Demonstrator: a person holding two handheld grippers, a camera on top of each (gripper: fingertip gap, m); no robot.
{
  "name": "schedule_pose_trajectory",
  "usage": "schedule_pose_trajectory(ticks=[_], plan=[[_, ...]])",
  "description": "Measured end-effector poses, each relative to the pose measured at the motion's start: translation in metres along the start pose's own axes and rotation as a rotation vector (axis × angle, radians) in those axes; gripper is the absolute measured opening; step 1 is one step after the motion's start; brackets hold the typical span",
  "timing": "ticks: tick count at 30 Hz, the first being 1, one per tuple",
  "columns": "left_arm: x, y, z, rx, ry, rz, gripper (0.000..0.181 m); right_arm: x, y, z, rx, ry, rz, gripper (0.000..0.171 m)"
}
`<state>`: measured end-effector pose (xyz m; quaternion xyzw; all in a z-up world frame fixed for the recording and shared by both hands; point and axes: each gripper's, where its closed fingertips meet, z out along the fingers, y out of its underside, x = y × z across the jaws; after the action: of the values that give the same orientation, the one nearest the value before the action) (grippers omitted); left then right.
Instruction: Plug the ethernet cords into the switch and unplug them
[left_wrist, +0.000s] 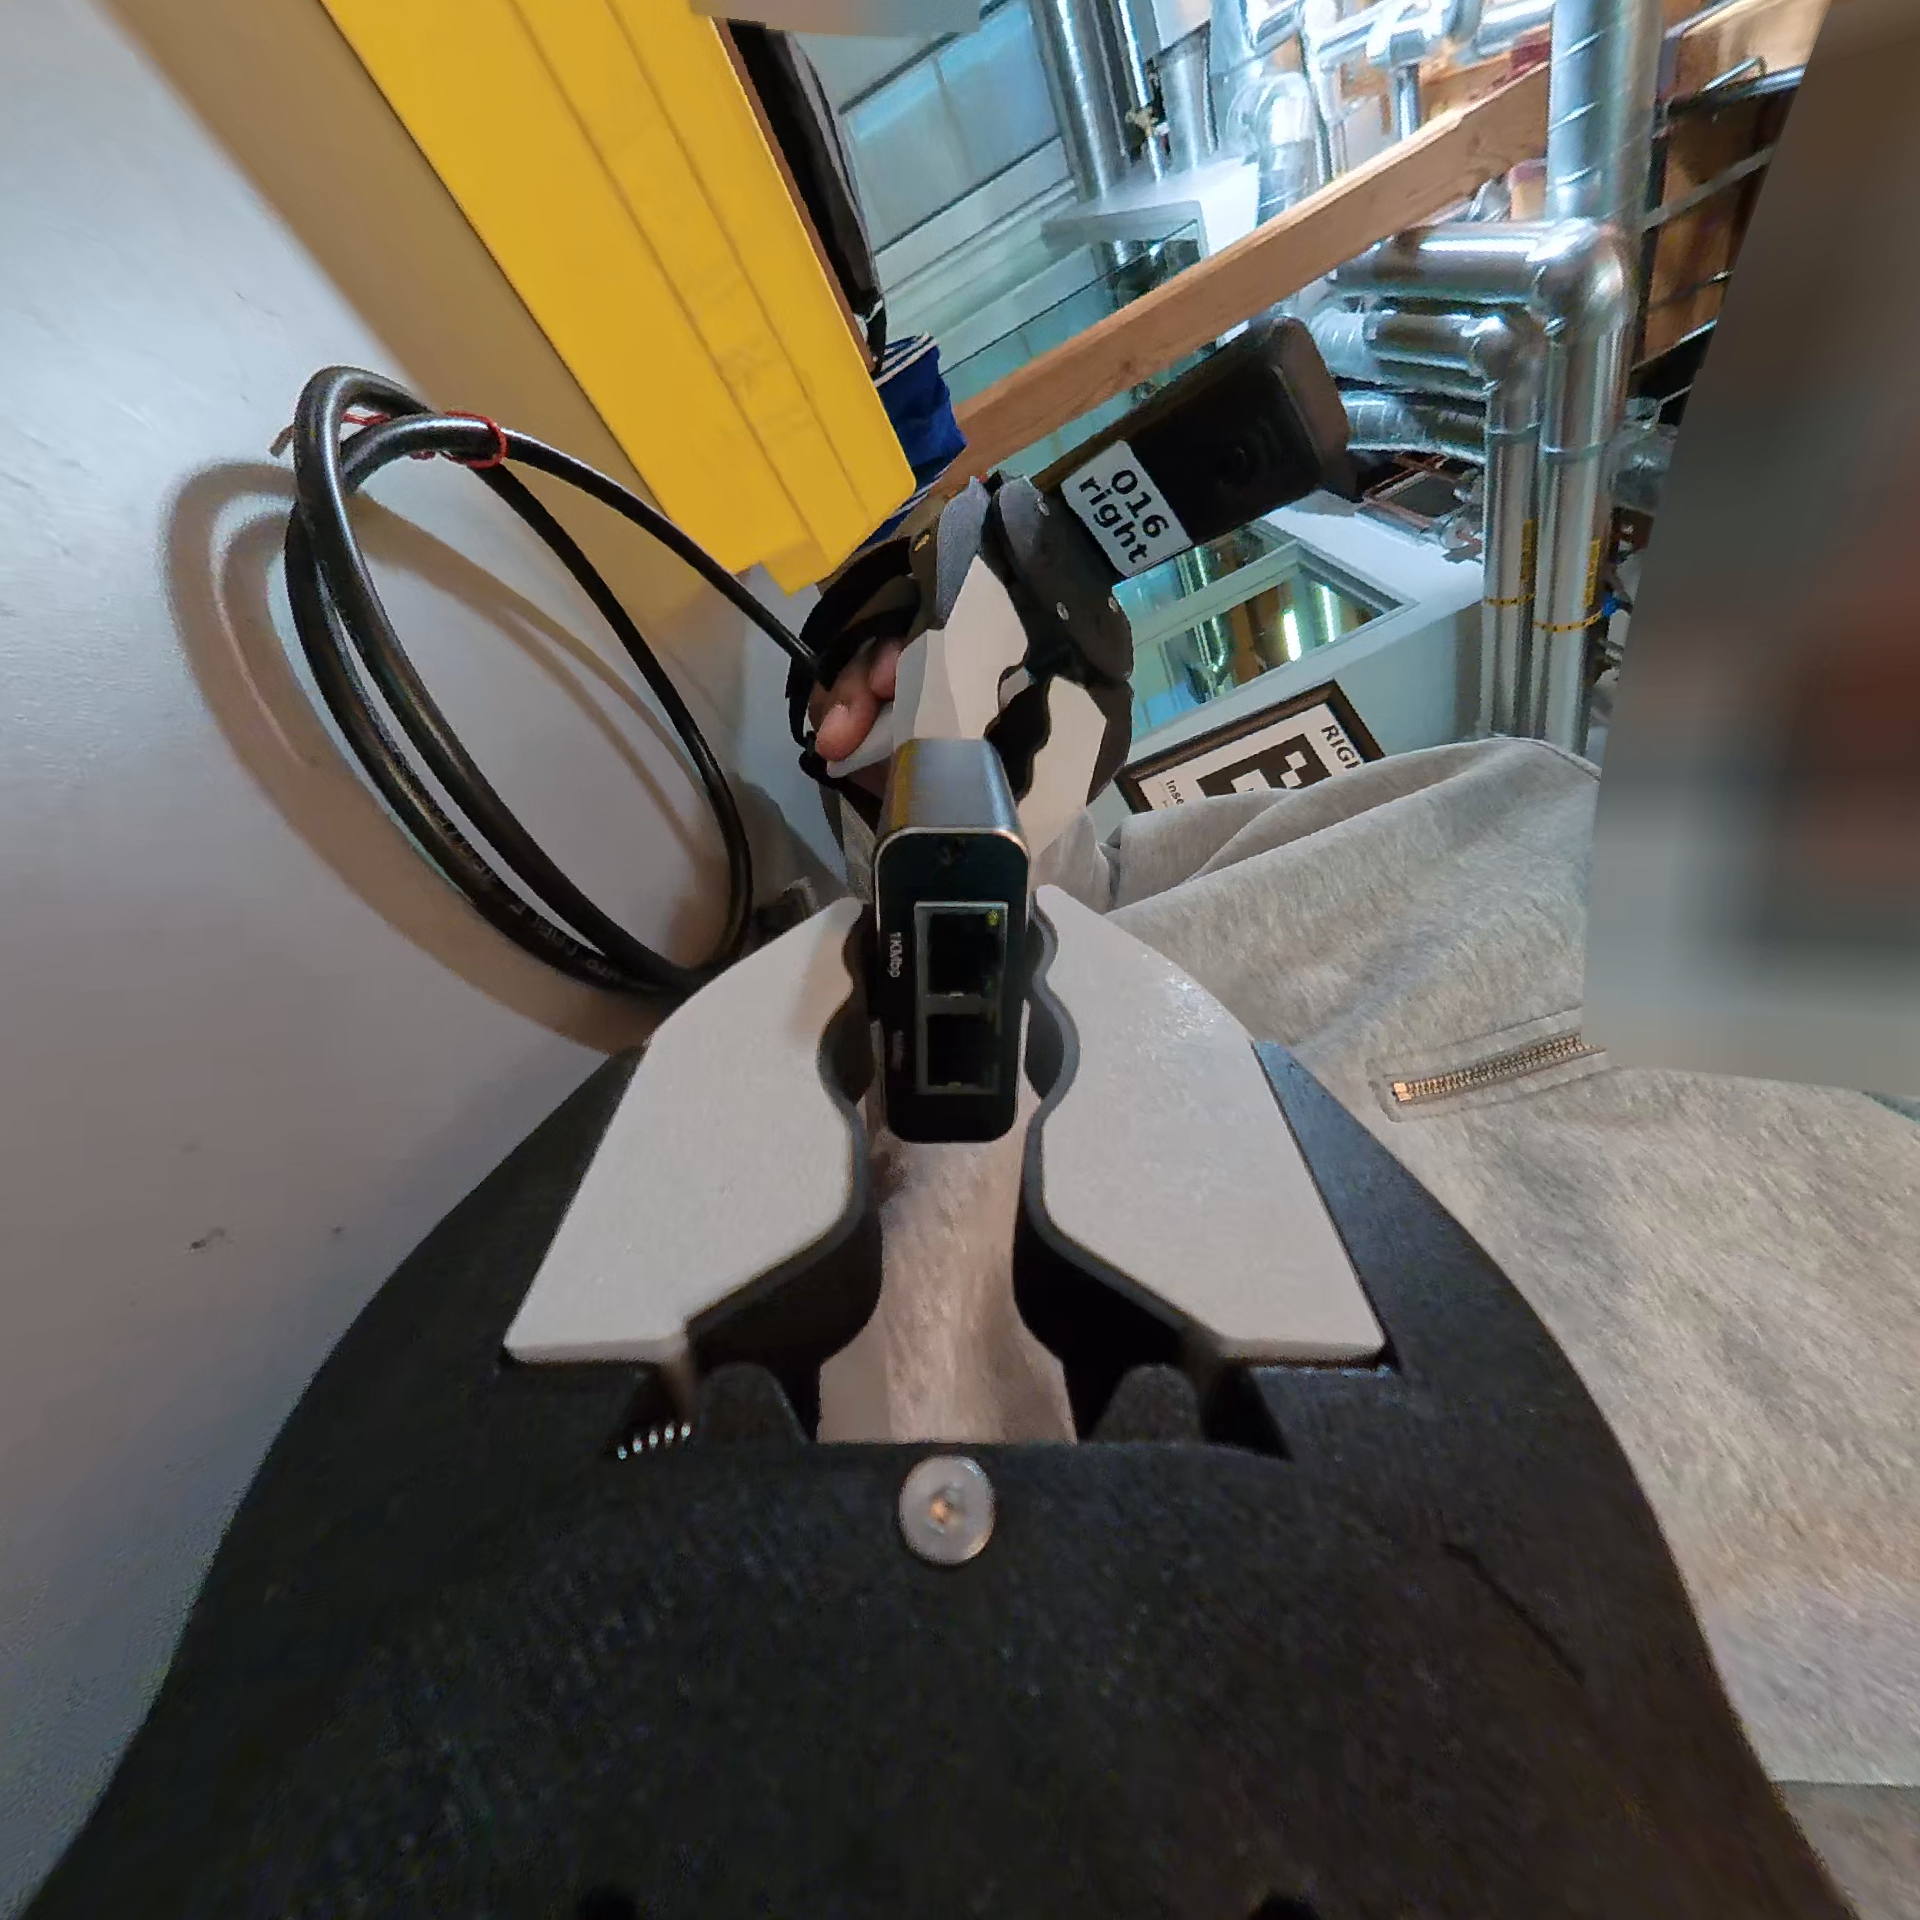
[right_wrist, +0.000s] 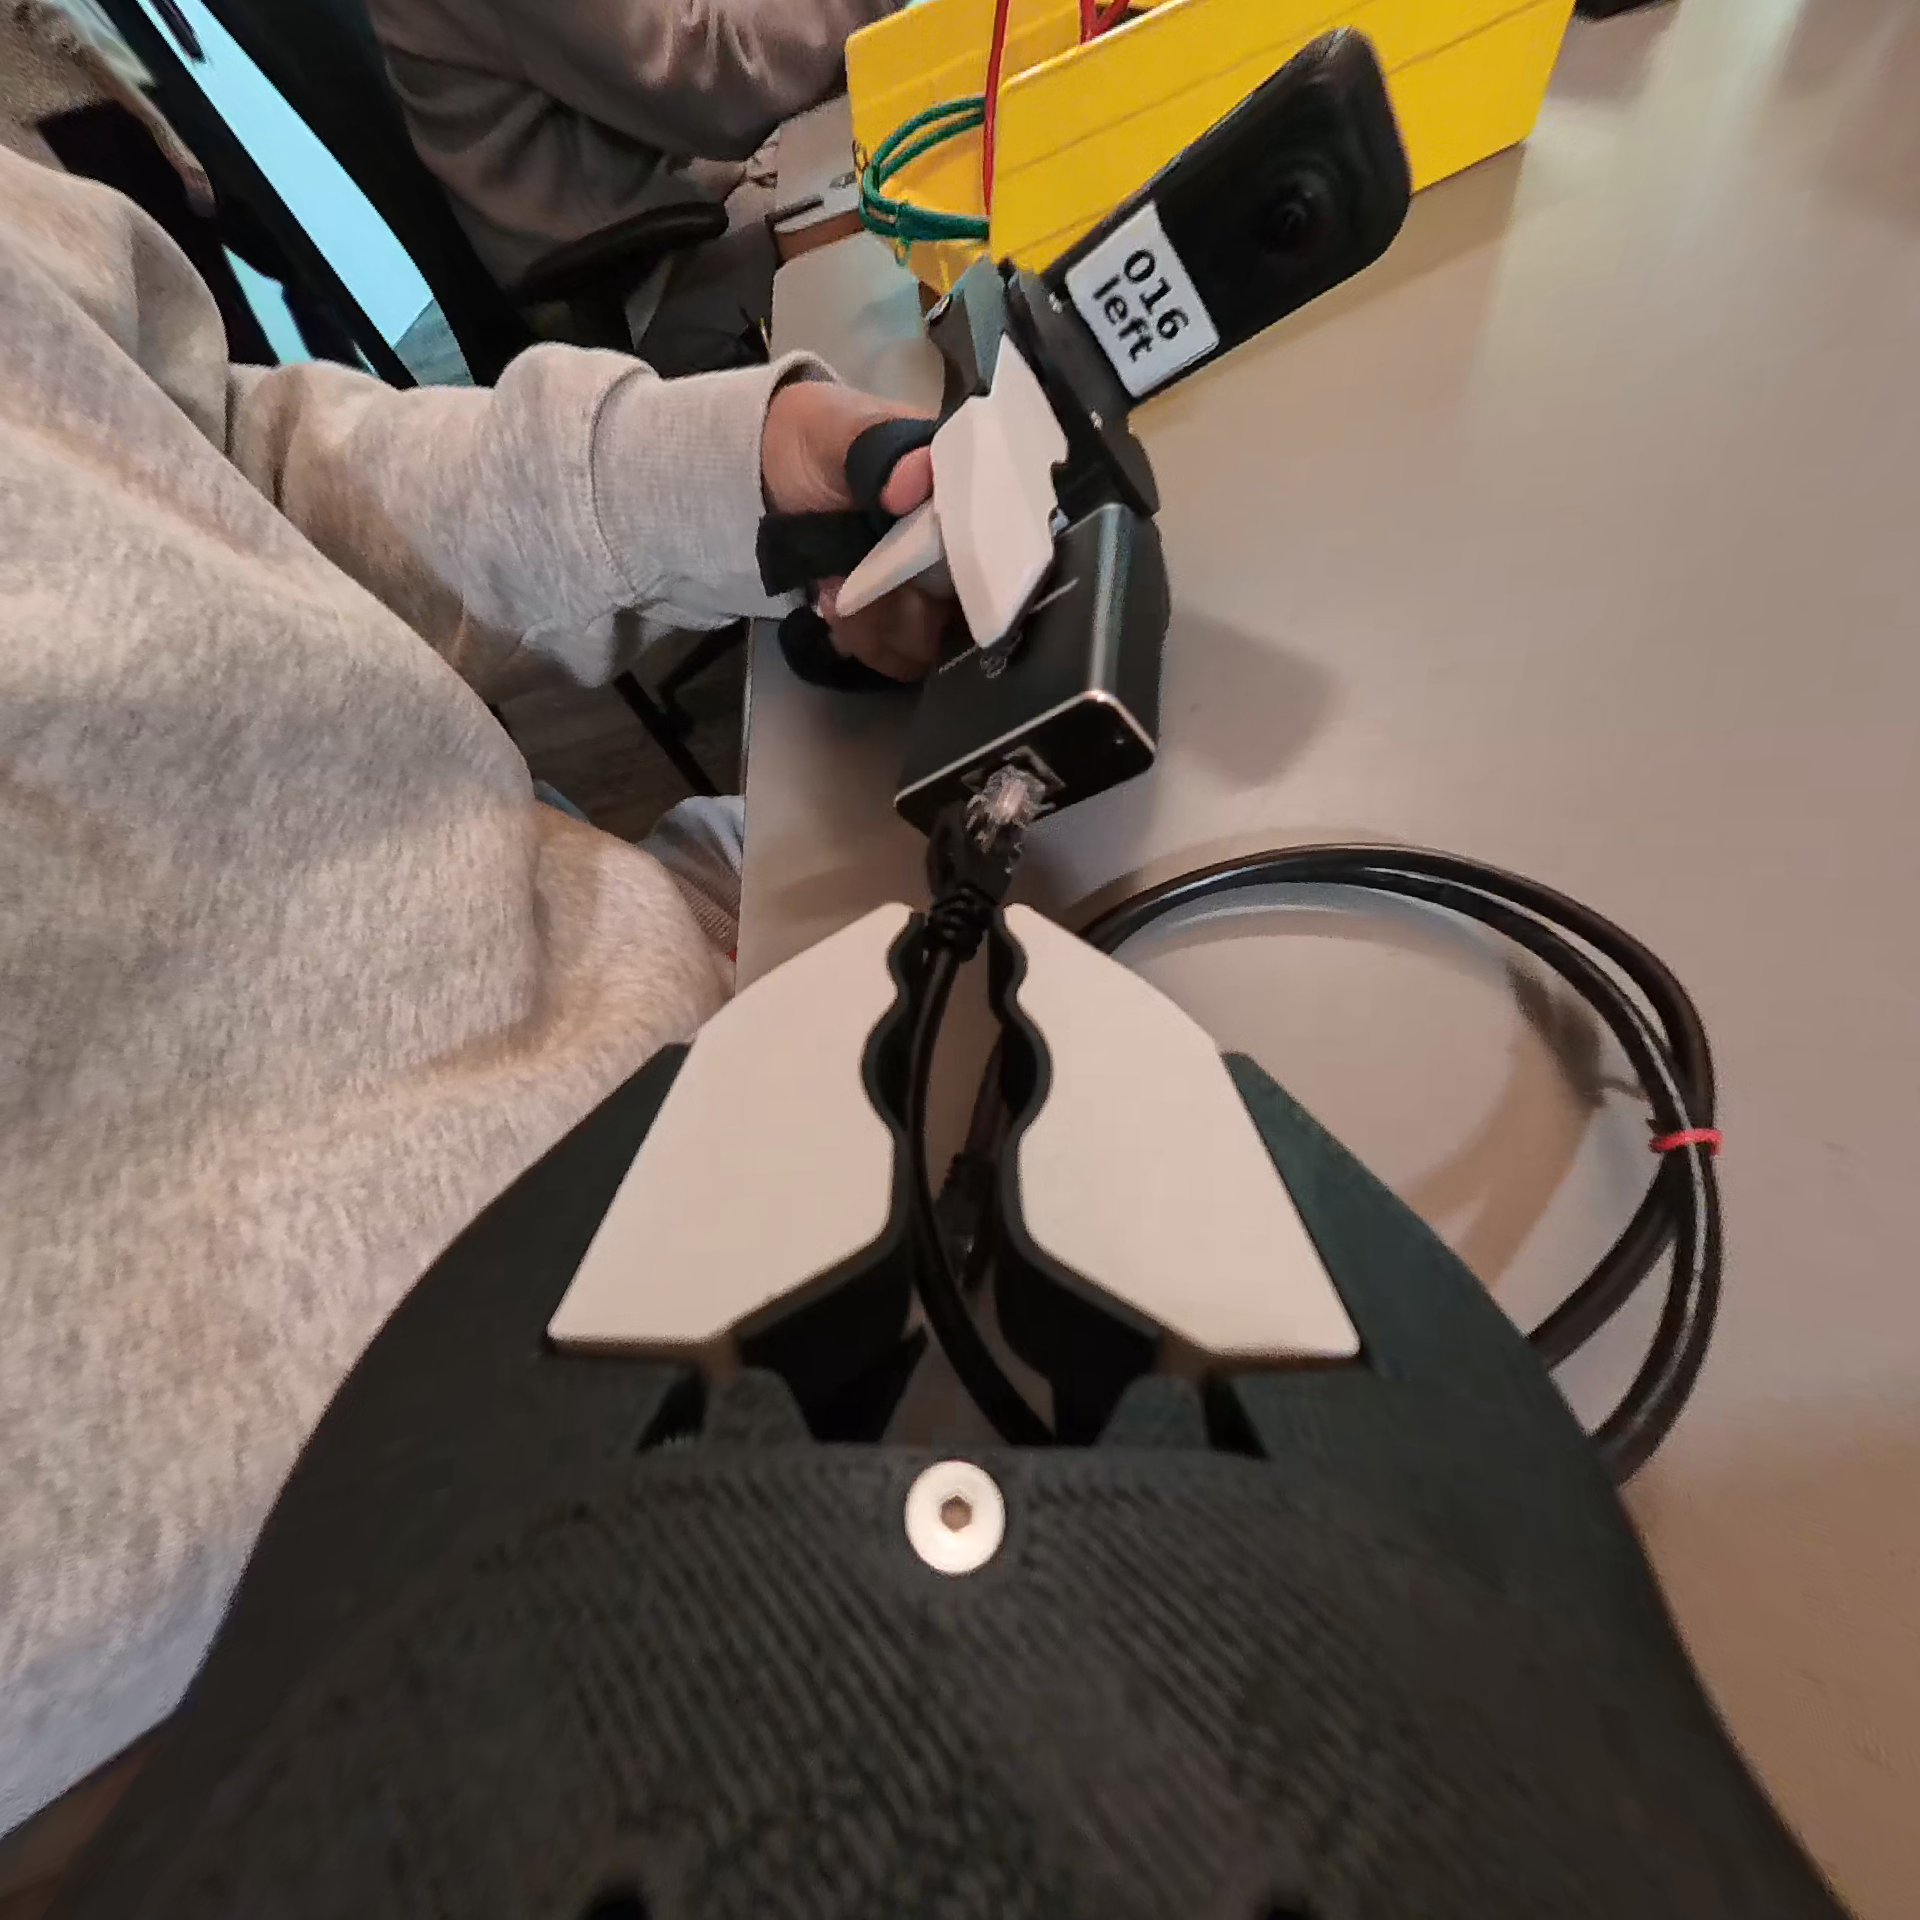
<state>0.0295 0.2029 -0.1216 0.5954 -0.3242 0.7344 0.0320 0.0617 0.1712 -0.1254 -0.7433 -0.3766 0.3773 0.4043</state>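
The switch (left_wrist: 951, 977) is held off the bench (right_wrist: 1507, 582), clamped between the left claw (left_wrist: 948, 935)'s fingers, its 2 near ports empty. The right claw (right_wrist: 961, 920) pinches the black ethernet cord (right_wrist: 935, 1091) just behind its clear plug (right_wrist: 1003, 802), which sits at the single port on the switch's far face. To seat it well, I'd keep plug and port square and push straight until it latches. Whether the plug is already partly in is hard to tell. The cord's coil (right_wrist: 1621, 1122) lies on the bench.
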Motion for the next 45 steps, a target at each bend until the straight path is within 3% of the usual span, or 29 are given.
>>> schedule_pose_trajectory(ticks=[10,18,23,45], plan=[[0.007,0.009,0.014,-0.052,0.033,0.035,0.025,0.000,-0.006,-0.006,0.058,-0.038,0.058,0.011],[0.004,-0.005,0.007,0.028,0.019,0.020,0.024,-0.007,0.004,0.003,-0.012,-0.062,0.042,0.011],[-0.003,0.001,0.007,-0.020,-0.050,0.064,0.024,-0.011,0.018,0.013,-0.105,-0.061,0.022,0.011],[-0.007,-0.001,0.009,-0.012,-0.077,0.063,0.025,0.004,0.009,0.010,-0.038,0.018,0.036,0.012]])
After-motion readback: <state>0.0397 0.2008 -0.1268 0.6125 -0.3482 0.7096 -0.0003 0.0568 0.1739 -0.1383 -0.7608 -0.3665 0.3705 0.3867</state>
